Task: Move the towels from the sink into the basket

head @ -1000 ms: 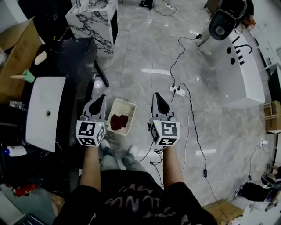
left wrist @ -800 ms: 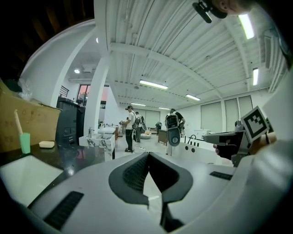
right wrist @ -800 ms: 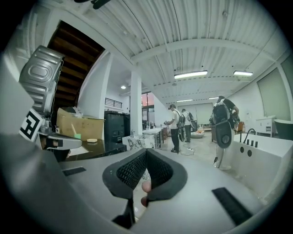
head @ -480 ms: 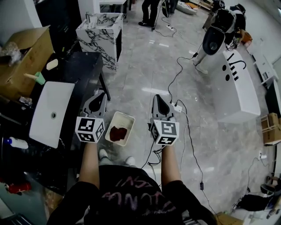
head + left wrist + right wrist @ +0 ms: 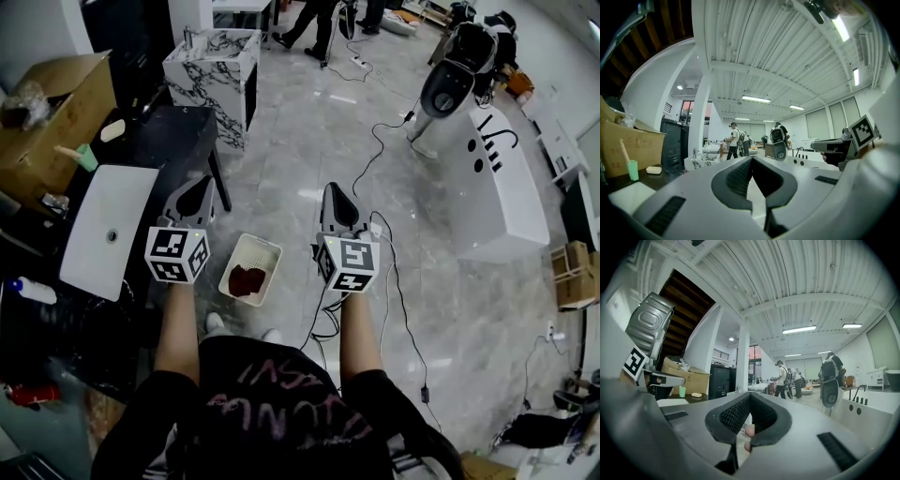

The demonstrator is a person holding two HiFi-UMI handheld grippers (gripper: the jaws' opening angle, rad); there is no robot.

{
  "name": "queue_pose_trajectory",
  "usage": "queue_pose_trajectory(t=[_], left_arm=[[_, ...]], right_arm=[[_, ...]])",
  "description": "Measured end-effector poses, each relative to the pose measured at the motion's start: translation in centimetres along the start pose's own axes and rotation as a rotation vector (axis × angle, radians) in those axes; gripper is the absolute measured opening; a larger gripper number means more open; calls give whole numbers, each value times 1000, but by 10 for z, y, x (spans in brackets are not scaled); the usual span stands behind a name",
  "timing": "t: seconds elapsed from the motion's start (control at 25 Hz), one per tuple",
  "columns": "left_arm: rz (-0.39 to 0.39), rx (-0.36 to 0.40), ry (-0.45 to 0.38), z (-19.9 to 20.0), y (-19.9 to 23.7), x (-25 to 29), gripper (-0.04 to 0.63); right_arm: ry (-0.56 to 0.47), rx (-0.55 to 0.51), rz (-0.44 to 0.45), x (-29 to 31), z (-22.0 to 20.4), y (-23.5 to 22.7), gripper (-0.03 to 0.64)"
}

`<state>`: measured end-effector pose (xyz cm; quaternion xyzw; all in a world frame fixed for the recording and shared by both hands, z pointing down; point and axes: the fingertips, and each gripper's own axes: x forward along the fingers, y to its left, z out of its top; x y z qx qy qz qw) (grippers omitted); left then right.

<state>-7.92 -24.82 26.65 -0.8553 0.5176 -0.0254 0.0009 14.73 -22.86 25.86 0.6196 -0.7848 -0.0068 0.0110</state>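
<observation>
Raised higher, left claw and right claw are pinched together, empty.

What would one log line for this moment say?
left tool: shut, empty | right tool: shut, empty | basket: holds red towel | sink: no towel seen

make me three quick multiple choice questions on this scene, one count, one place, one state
1. How many towels lie in the sink? a) two b) none c) one
2. Where is the dark red towel? a) in the basket b) in the sink c) nowhere in view
3. What state is the left gripper in? a) wide open b) shut on a towel c) shut, empty
Key: 1 b, the sink is bare white; 2 a, it lies inside the basket; 3 c, its jaws meet with nothing between.
</observation>
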Motion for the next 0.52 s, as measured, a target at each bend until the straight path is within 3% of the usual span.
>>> queue_pose_trajectory(t=[0.52], left_arm=[[-7,14,-8,13,-7,-11,15]], right_arm=[[-15,-17,-21,-9,12,0,14]])
